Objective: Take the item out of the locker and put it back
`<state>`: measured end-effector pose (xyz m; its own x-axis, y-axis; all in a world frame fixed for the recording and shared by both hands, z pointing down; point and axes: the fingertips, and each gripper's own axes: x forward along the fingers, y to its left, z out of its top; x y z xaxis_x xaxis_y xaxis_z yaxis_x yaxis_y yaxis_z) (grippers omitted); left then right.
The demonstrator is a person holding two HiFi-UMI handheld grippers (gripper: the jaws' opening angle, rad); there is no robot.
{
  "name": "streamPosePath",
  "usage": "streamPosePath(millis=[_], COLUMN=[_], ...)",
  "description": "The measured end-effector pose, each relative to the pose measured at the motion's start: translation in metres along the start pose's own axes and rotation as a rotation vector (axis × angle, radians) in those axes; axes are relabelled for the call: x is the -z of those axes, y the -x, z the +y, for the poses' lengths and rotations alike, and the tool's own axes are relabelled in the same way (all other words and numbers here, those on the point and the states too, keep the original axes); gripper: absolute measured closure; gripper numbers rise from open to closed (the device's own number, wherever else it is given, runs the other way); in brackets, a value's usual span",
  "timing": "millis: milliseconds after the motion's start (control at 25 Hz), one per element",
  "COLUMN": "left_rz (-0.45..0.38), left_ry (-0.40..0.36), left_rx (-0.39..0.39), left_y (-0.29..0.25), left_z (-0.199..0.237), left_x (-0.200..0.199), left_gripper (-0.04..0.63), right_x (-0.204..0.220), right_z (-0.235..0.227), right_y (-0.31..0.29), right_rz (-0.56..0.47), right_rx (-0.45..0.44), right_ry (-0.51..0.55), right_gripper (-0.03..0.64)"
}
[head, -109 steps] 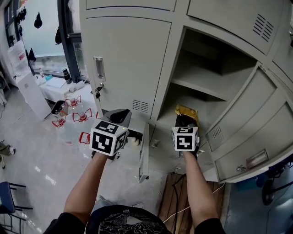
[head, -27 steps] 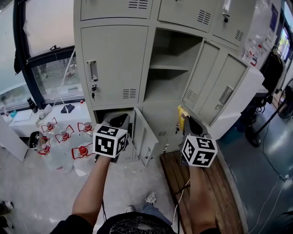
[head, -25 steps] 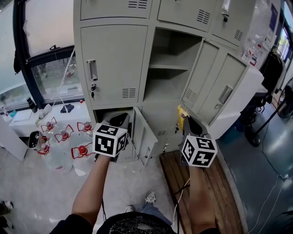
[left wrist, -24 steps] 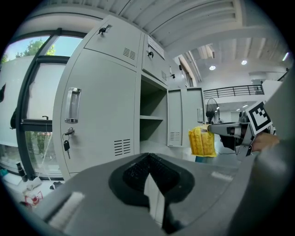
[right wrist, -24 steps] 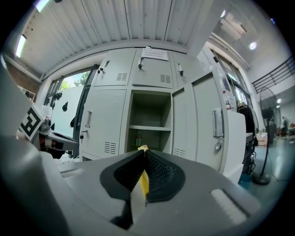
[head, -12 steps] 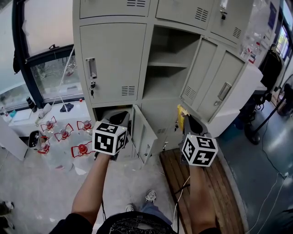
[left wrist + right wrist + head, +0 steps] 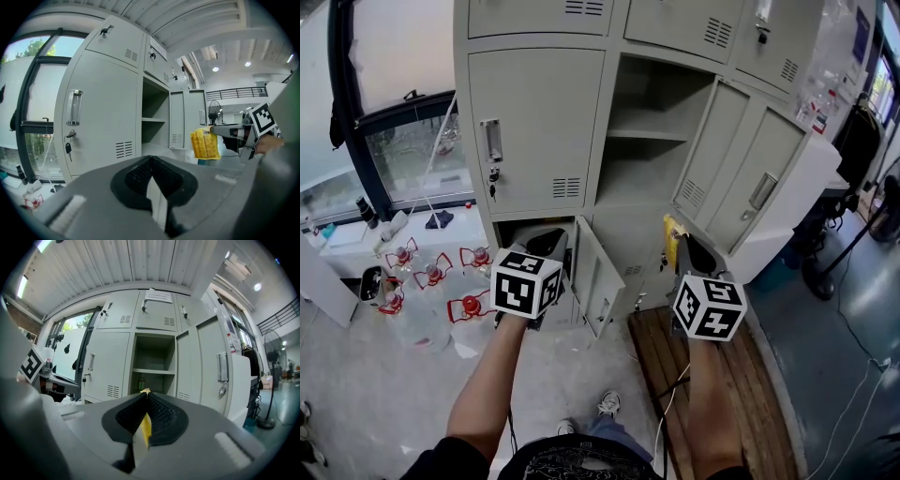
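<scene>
The right claw (image 7: 146,397) is clamped on one edge of a yellow packet (image 7: 205,144), held in the air outside the locker (image 7: 647,178), whose open bay lies at 12 o'clock. The packet looks light, soft and crinkly, so an edge pinch should do. At 9 o'clock the left claw (image 7: 152,164) is closed and empty.

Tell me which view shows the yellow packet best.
Left gripper view: the yellow packet shows broadside, pinched in the right tongs. Head view gives a sliver beyond that gripper; right gripper view only its thin edge.
</scene>
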<state>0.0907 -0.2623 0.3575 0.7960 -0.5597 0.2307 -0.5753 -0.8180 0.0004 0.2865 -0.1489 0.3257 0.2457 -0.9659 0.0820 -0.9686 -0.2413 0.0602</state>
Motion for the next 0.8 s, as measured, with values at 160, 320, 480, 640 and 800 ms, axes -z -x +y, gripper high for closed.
streamPosePath(millis=[160,320,480,640,800], left_rz=[-0.001,0.002,-0.001,-0.005,-0.014], left_ry=[-0.001,-0.005,-0.01,-0.017,-0.017], left_rx=[-0.005,-0.015,-0.028,-0.041,-0.054], left_y=[-0.002,-0.005,-0.011,-0.018,-0.026], left_z=[0.002,0.008,0.014,0.019,0.024], left_x=[-0.003,-0.007,-0.014,-0.023,-0.031], left_gripper=[0.591,0.591,0.591,0.592,0.591], right_x=[-0.005,-0.012,-0.022,-0.035,-0.049], right_z=[0.001,0.001,0.001,0.0,-0.001], right_y=[-0.008,-0.02,-0.035,-0.052,-0.069], right_rz=[-0.006,-0.014,-0.03,-0.047,-0.065], right_rx=[-0.008,-0.022,-0.039,-0.056,-0.075], right_ry=[0.009,0.016,0.021,0.032,0.056], right_gripper=[0.586,0.586,0.586,0.588,0.586])
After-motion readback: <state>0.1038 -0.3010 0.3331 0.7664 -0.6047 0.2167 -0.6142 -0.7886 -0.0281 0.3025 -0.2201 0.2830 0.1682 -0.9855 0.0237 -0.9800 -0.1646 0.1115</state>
